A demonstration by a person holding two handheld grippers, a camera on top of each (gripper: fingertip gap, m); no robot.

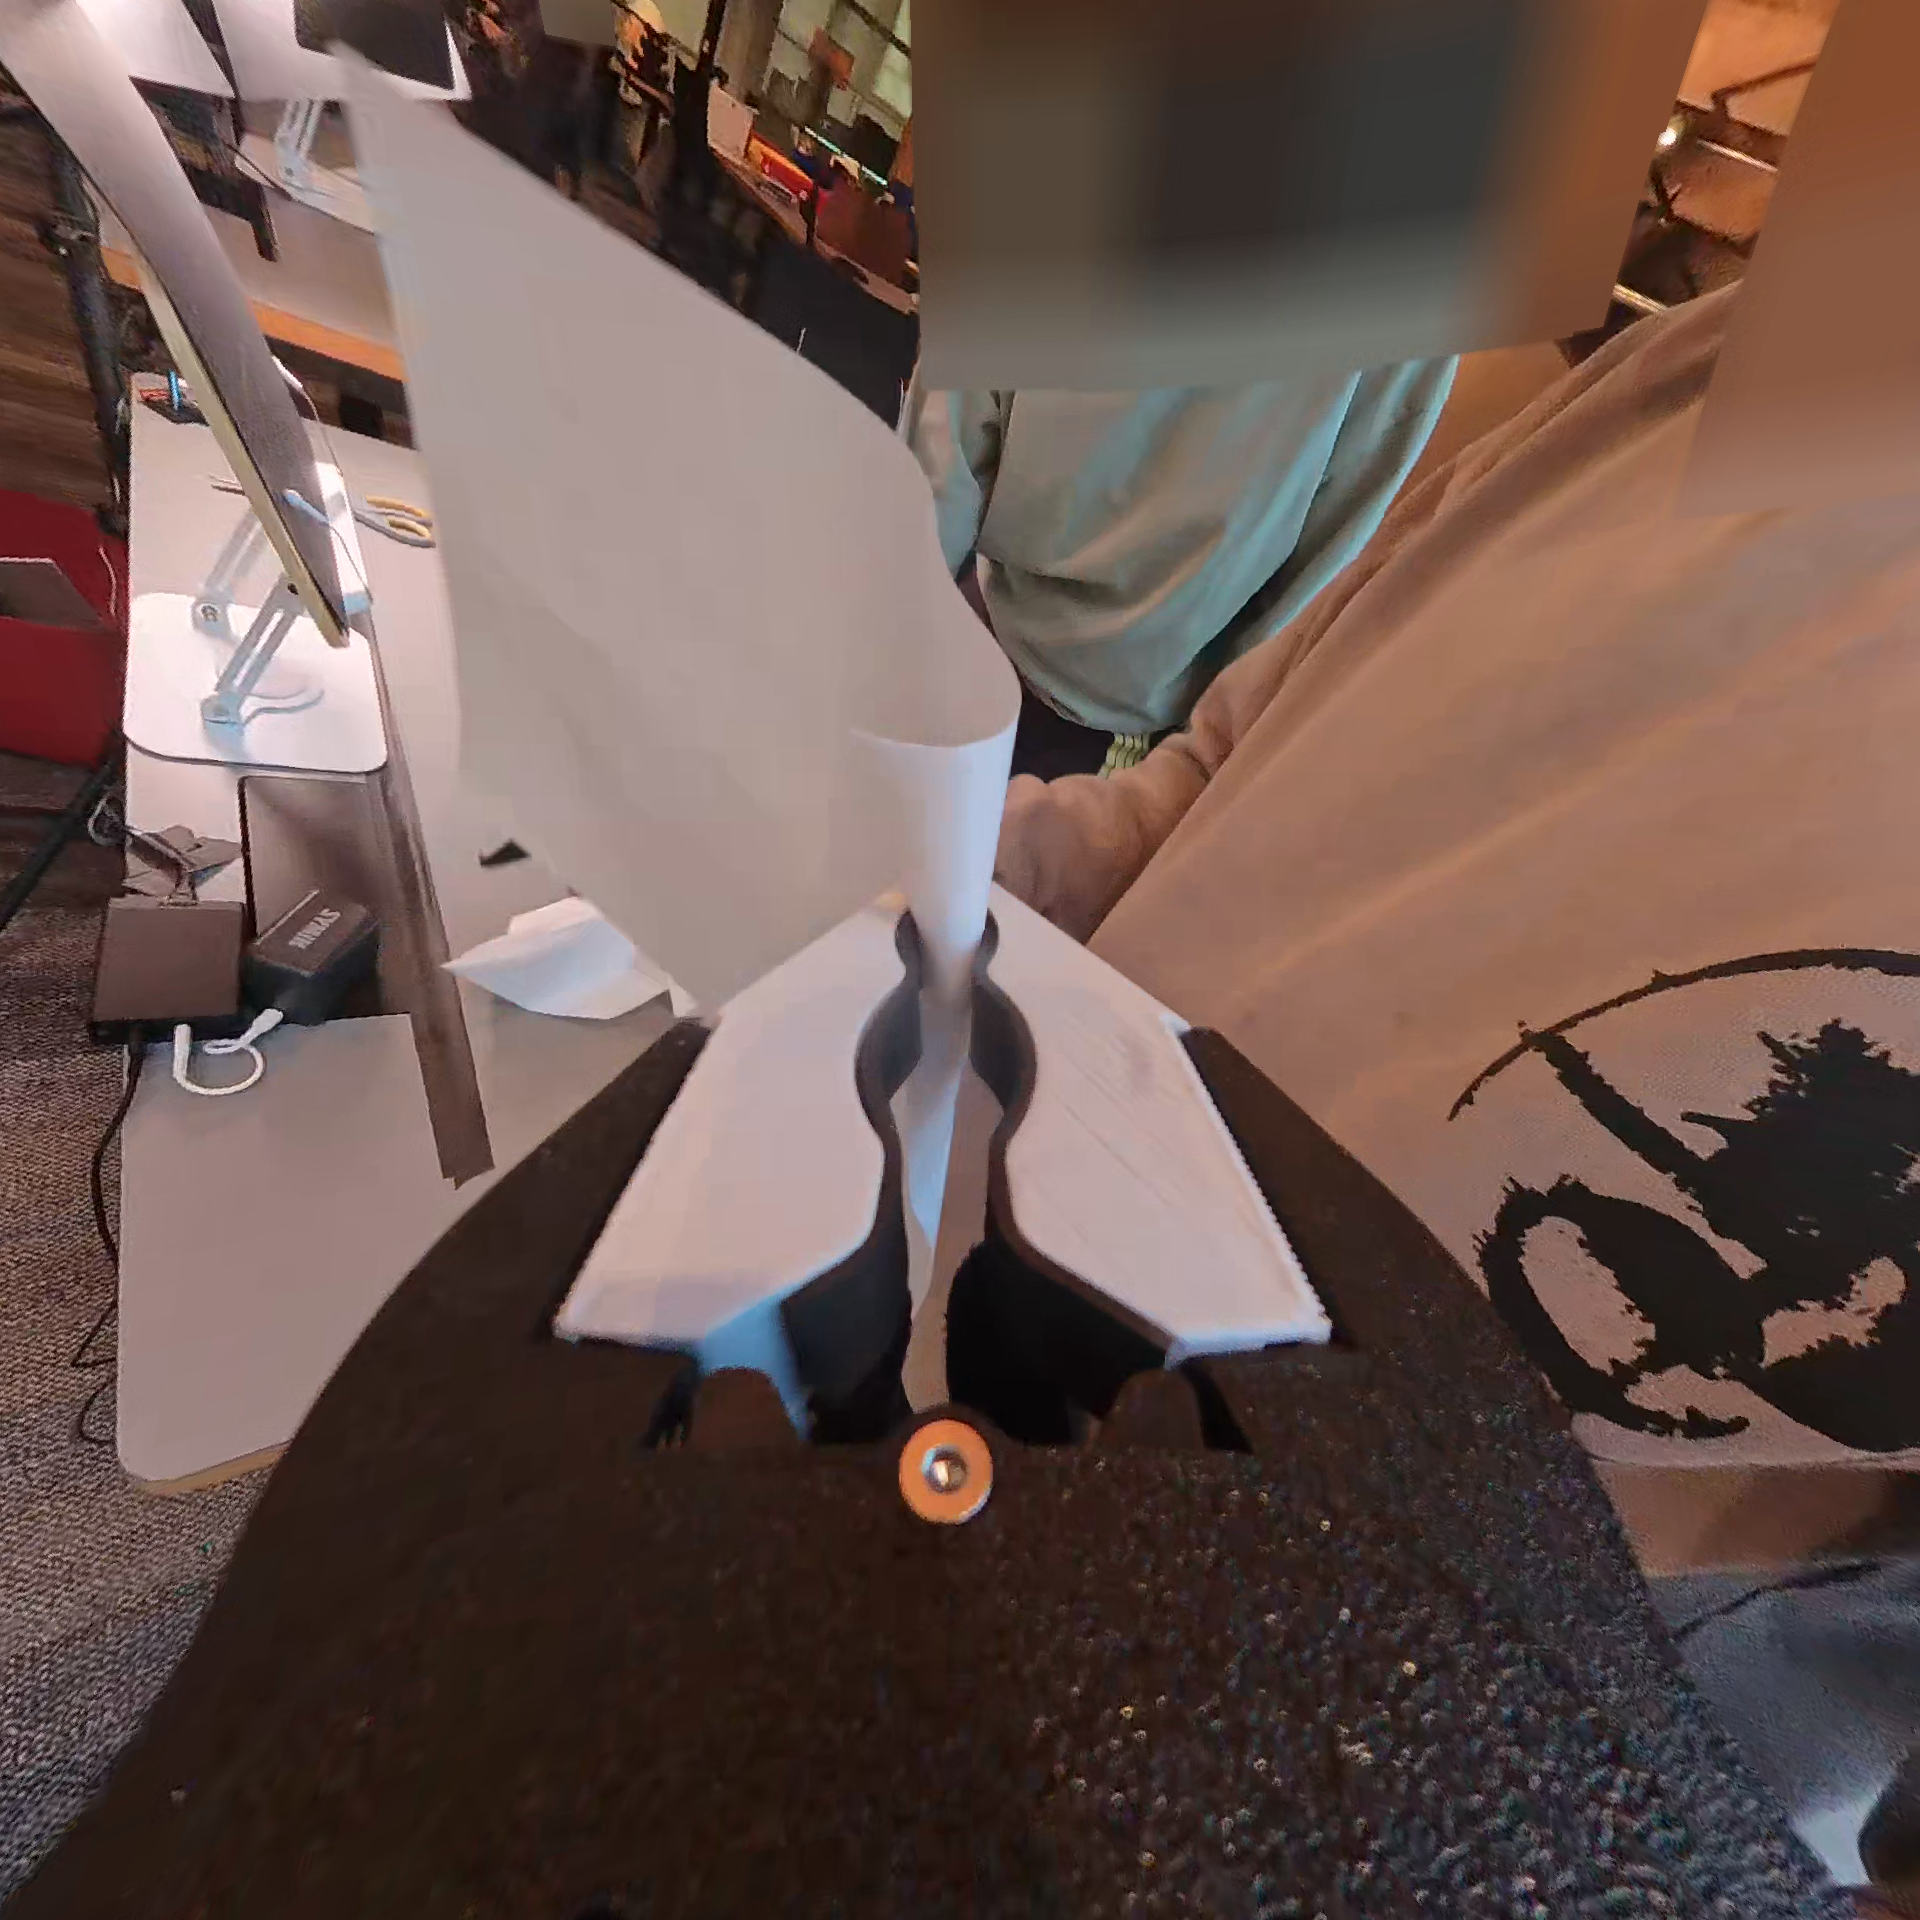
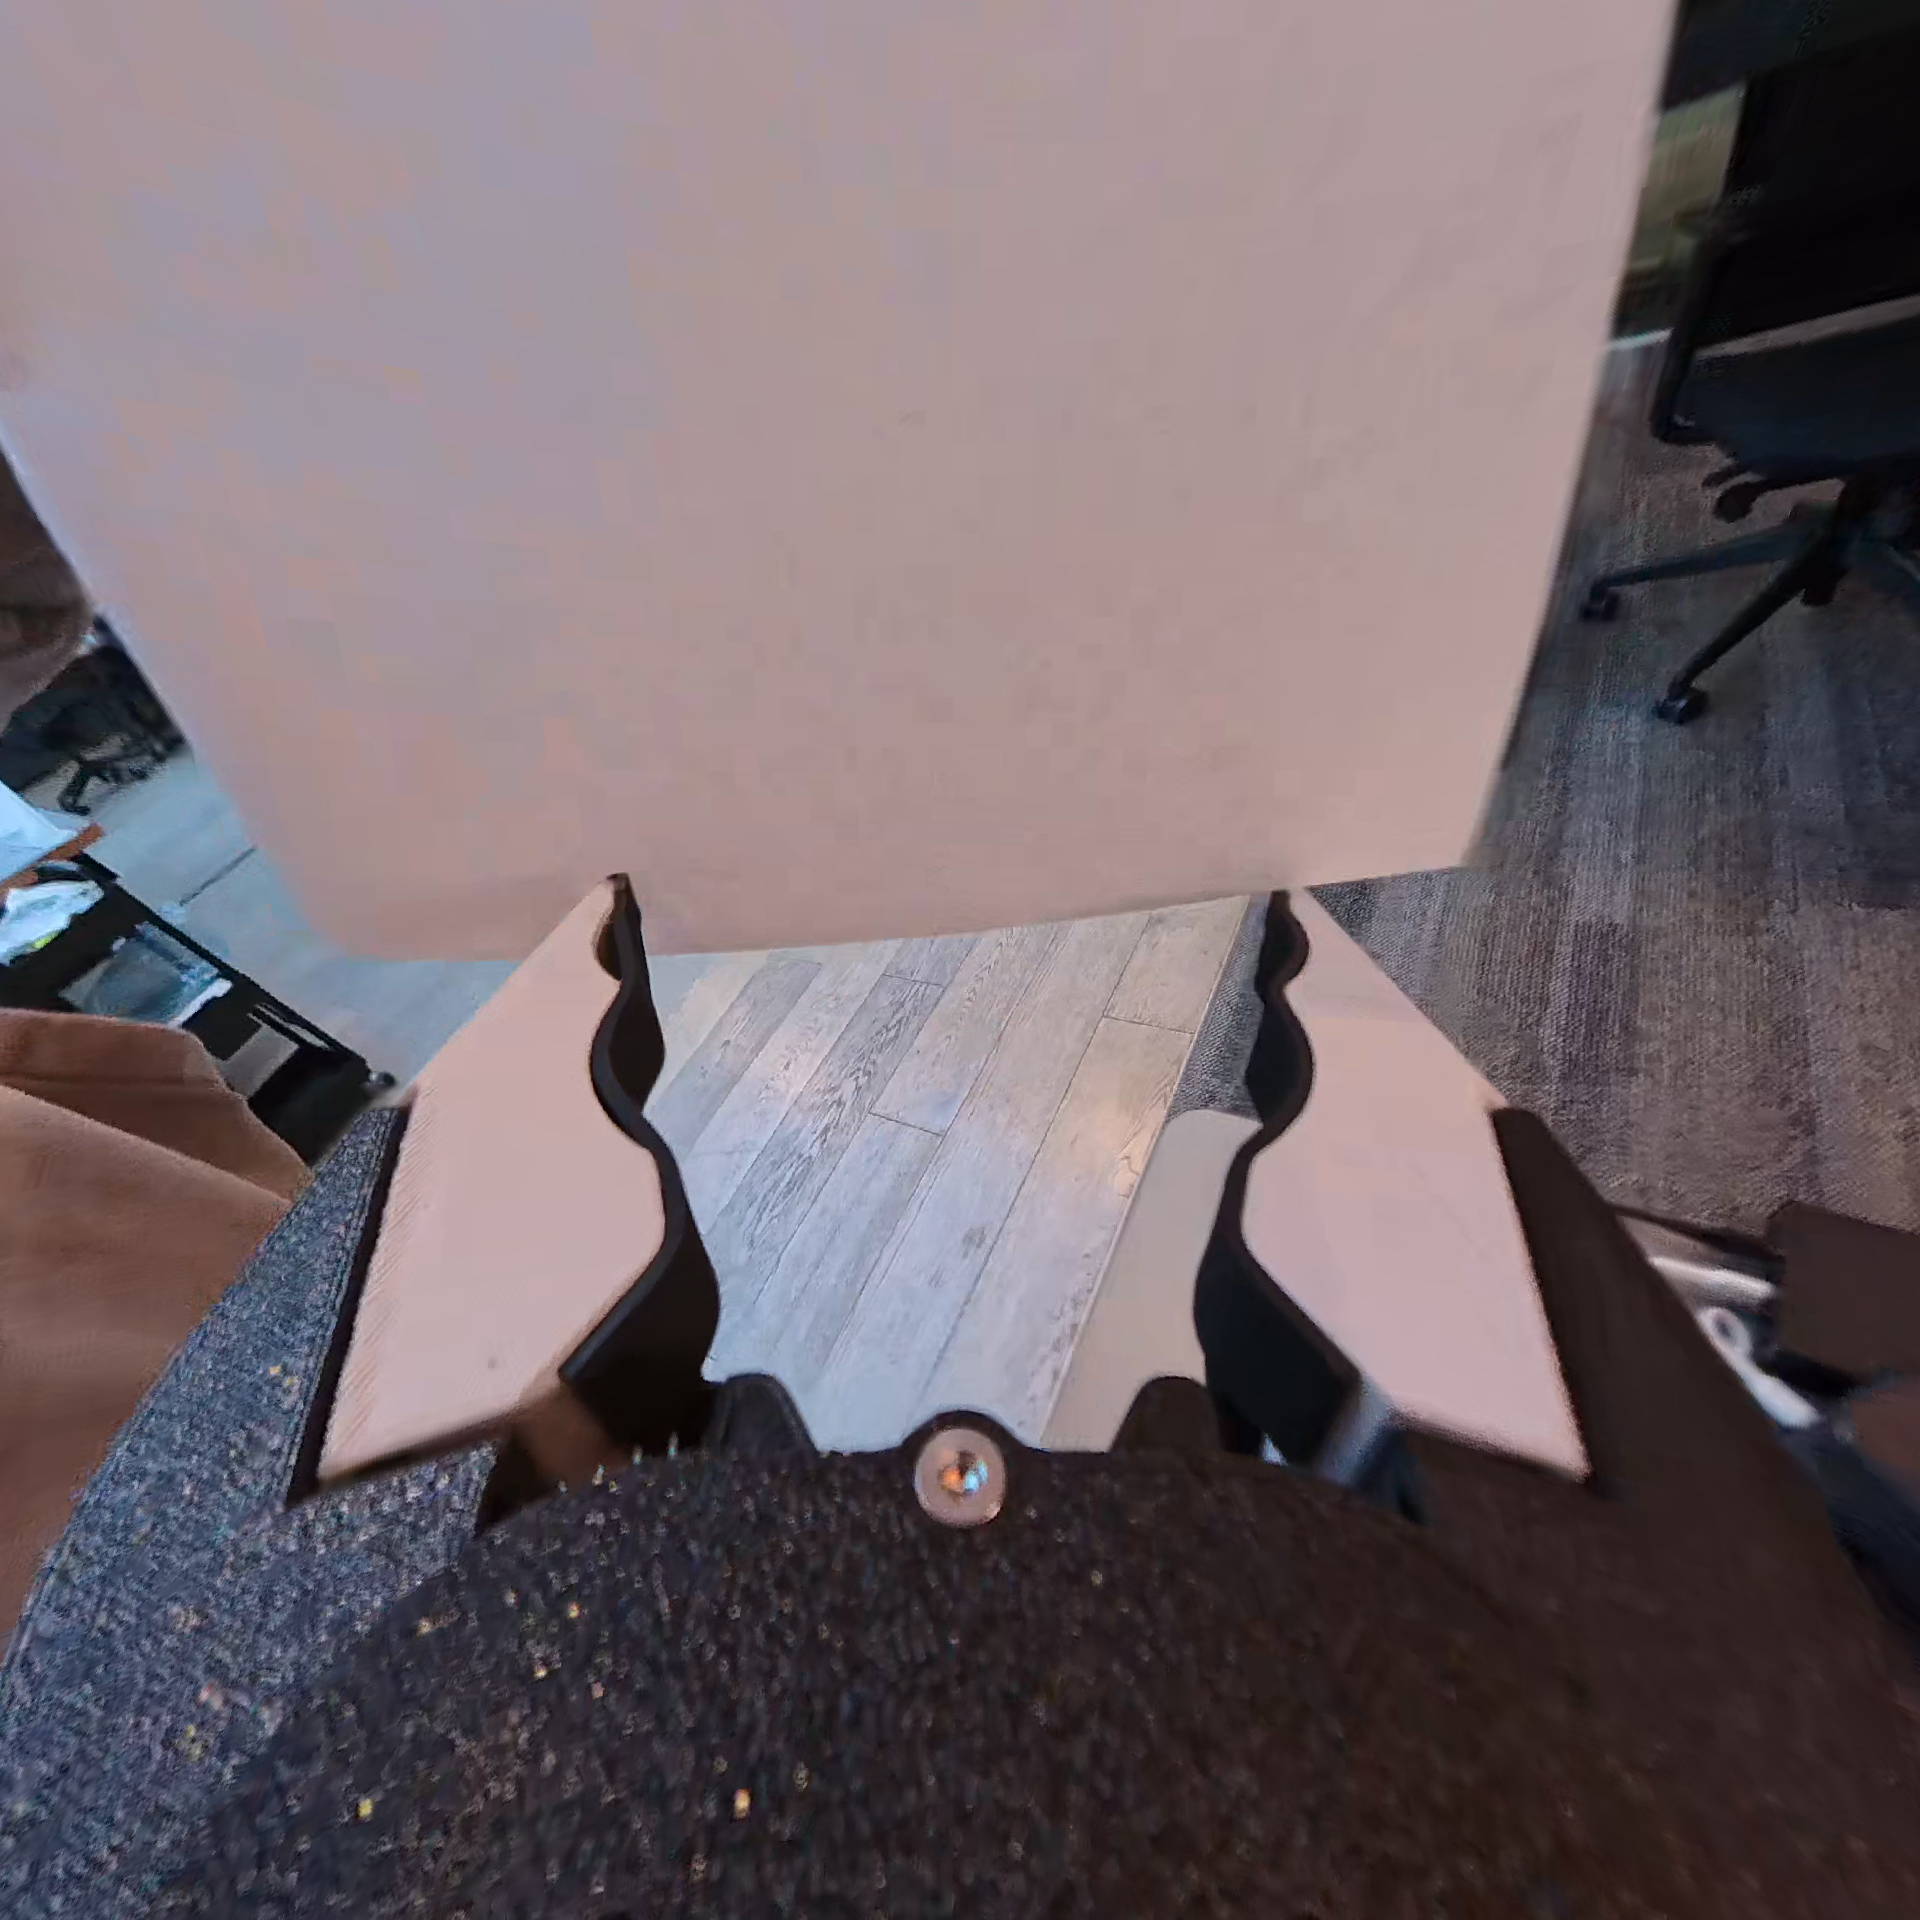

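Left gripper (image 1: 948,940) pinches a curled, blank white paper sheet (image 1: 665,540). Right gripper (image 2: 951,914) gapes wide, empty, just below the sheet (image 2: 831,416).

The left gripper (image 1: 943,956) has smooth white plastic fingers and pinches thin, matt white paper (image 1: 665,540). The right gripper (image 2: 940,914) looks the same, with a rough, speckled black body. Below lie grey wood-look floor planks (image 2: 914,1122) and fuzzy grey carpet (image 2: 1662,987).
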